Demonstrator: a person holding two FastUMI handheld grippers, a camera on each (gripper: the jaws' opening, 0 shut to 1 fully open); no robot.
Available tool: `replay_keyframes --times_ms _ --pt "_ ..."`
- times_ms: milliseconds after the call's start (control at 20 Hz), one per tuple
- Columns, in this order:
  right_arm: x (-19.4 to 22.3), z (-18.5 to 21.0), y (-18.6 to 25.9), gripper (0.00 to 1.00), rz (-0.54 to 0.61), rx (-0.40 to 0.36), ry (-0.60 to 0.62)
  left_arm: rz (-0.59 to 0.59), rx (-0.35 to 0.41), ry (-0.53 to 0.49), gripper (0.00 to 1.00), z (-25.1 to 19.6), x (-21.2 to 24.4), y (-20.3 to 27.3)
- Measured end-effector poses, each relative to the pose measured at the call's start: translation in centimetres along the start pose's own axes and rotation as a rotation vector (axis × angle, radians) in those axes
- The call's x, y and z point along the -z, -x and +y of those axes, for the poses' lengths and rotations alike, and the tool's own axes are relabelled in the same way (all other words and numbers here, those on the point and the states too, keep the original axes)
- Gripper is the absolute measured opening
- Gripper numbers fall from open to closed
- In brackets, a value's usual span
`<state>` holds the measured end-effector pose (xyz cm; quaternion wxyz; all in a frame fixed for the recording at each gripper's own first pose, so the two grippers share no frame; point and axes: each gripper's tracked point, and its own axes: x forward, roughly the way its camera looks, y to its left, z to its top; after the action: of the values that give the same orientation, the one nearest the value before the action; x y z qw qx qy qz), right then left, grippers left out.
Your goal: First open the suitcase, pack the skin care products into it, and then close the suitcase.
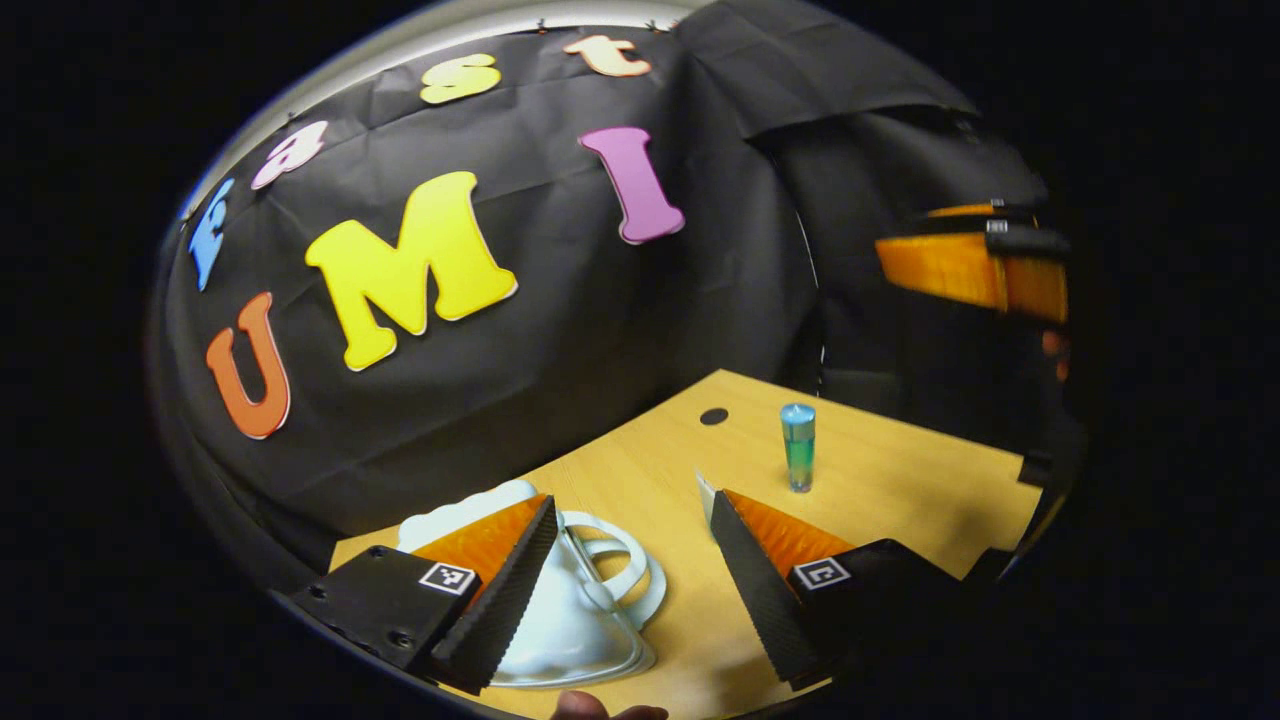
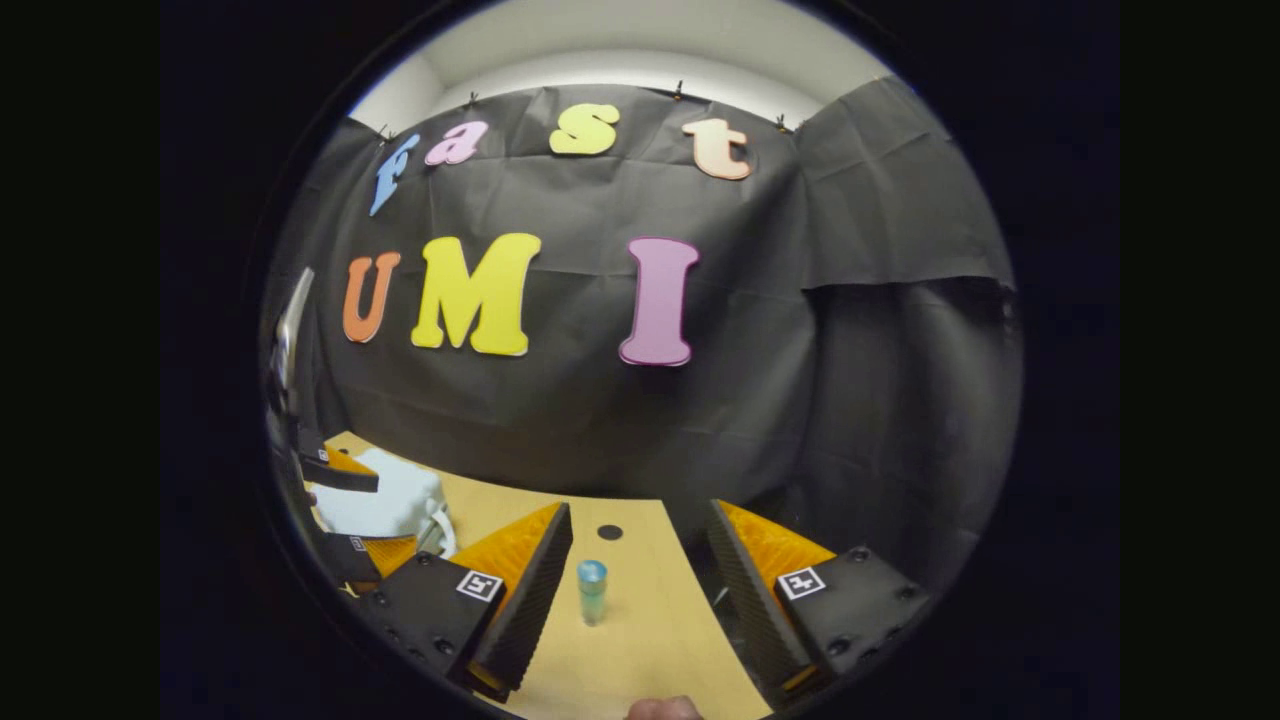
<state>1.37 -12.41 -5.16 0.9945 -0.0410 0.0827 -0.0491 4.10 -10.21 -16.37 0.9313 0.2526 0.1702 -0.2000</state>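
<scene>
- Both sets of jaws stand wide apart and hold nothing: the left gripper (image 1: 632,590) hangs over the near left part of the light wooden table (image 1: 900,490), and the right gripper (image 2: 640,590) hangs over the table's middle.
- Under the left gripper lies the small white hard-shell suitcase (image 1: 575,620) with a looped white handle; its left finger overlaps the shell, but I cannot tell whether it touches. In the right gripper view the same suitcase (image 2: 385,505) sits at the far left, with the left gripper (image 2: 345,510) around it.
- One skin care product, a slim upright bottle with a translucent blue-green body and pale cap (image 1: 798,447), stands alone near a dark round hole in the tabletop. In the right gripper view the bottle (image 2: 591,592) stands between the open fingers, nearer the left one.
- Judging by the shell, the suitcase looks shut, so opening it seems the step in hand.
- Next, the left gripper probably needs a purchase on the lid edge or handle, while the right steadies the case or waits by the bottle.
</scene>
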Motion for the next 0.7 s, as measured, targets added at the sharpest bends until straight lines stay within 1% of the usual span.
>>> replay_keyframes --times_ms 150,250,350,400,550,600,650,700 --pt "1.4 -2.5 0.4 0.81 0.038 0.054 -0.011 0.135 0.000 -0.153 0.99 0.5 3.5 -2.6" --pt "2.3 -3.7 0.6 0.81 0.067 0.088 -0.022 0.225 0.014 -0.263 0.99 0.7 5.7 -4.1" --pt "2.4 -4.6 0.9 0.81 0.070 0.113 -0.034 0.289 0.030 -0.355 0.98 0.6 7.7 -5.4" --pt "2.2 -4.9 1.0 0.81 0.063 0.122 -0.033 0.320 0.014 -0.399 0.98 0.8 8.5 -5.7" --pt "2.2 -5.8 1.3 0.81 0.057 0.143 -0.025 0.424 0.013 -0.509 0.94 0.7 10.7 -6.3" --pt "2.3 -6.1 1.4 0.81 0.062 0.152 -0.030 0.443 0.015 -0.538 0.96 0.7 11.1 -6.4" --pt "2.5 -6.4 1.6 0.81 0.066 0.162 -0.036 0.455 0.019 -0.563 0.91 0.6 11.2 -6.6" --pt "2.5 -6.8 1.8 0.81 0.068 0.173 -0.039 0.461 0.025 -0.573 0.90 0.4 11.2 -6.8"
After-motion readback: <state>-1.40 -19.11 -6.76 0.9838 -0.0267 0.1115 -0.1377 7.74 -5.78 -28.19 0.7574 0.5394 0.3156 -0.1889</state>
